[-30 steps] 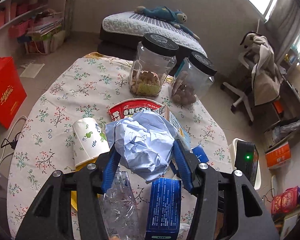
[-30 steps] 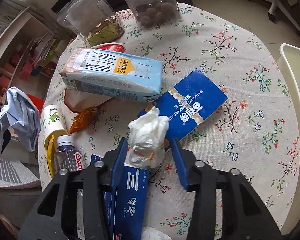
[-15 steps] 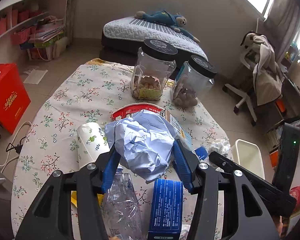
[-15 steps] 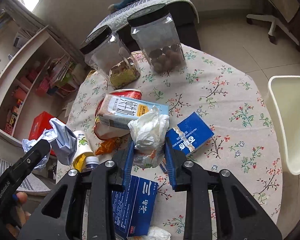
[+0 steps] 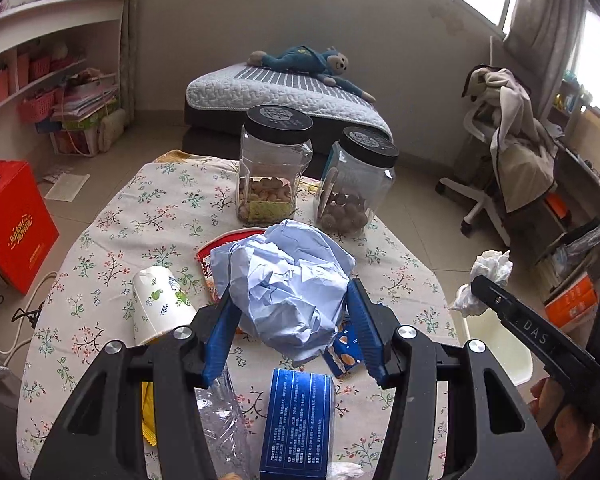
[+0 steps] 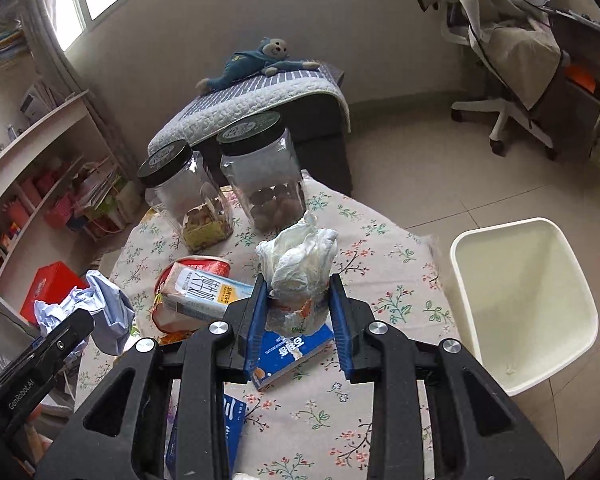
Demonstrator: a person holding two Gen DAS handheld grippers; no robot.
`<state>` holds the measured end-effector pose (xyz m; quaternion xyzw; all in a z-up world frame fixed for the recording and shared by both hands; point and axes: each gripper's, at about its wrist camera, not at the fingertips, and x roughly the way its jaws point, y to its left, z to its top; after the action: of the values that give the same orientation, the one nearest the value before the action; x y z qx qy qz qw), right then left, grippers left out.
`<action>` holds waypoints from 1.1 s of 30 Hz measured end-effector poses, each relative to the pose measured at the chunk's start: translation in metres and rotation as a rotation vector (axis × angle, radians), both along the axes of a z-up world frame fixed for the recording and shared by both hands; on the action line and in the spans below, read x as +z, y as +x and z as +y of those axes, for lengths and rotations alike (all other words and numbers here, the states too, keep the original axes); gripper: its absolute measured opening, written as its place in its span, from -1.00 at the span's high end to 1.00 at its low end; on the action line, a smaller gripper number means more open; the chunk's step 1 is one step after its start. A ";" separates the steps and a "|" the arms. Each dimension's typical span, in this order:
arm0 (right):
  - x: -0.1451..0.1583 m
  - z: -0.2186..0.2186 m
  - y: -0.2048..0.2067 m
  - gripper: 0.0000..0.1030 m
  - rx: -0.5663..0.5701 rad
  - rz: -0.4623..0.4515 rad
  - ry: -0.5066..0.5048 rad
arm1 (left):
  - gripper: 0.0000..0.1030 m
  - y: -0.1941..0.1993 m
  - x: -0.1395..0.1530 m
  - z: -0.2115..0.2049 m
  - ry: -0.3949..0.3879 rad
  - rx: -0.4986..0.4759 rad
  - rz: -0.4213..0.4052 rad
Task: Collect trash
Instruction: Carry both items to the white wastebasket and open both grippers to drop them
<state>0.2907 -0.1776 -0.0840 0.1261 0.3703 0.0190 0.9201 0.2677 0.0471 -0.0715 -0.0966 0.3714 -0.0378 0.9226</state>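
My left gripper [image 5: 288, 320] is shut on a crumpled light-blue paper ball [image 5: 284, 284], held above the floral table [image 5: 112, 224]. My right gripper [image 6: 300, 308] is shut on a crumpled white tissue [image 6: 300, 260], held above the table near its right edge. The tissue also shows at the right of the left wrist view [image 5: 486, 280], and the blue paper at the left of the right wrist view [image 6: 96, 308]. A white trash bin [image 6: 524, 304] stands on the floor to the right of the table. More trash lies on the table: a milk carton [image 6: 204, 292], blue boxes [image 6: 292, 352], a paper cup [image 5: 160, 300] and a plastic bottle [image 5: 220, 420].
Two clear jars with black lids [image 5: 274, 164] [image 5: 356, 184] stand at the table's far side. A bed with a blue plush toy [image 5: 308, 60] lies beyond. An office chair [image 5: 504, 160] stands right, a red box [image 5: 12, 220] on the floor left, shelves [image 5: 40, 80] behind it.
Both grippers have risen and pulled back from the table. The right gripper closed on the white tissue and lifted it off the blue box, and the bin has come into its view.
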 end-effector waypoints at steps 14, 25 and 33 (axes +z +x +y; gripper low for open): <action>0.008 -0.110 -0.011 0.43 -0.286 -0.008 -0.109 | -0.04 -0.005 -0.006 -0.069 0.006 -0.102 -0.013; 0.025 -0.200 -0.046 -0.78 -0.520 -0.070 -0.098 | -0.04 -0.016 -0.014 -0.160 0.018 -0.267 -0.010; 0.039 -0.253 -0.083 -0.86 -0.640 -0.113 -0.108 | -0.04 -0.008 -0.013 -0.244 -0.022 -0.362 0.021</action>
<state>0.2078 -0.4309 -0.0449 0.1858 0.2607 -0.2837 0.9039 0.2598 -0.1968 -0.0847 -0.0387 0.3919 -0.2066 0.8957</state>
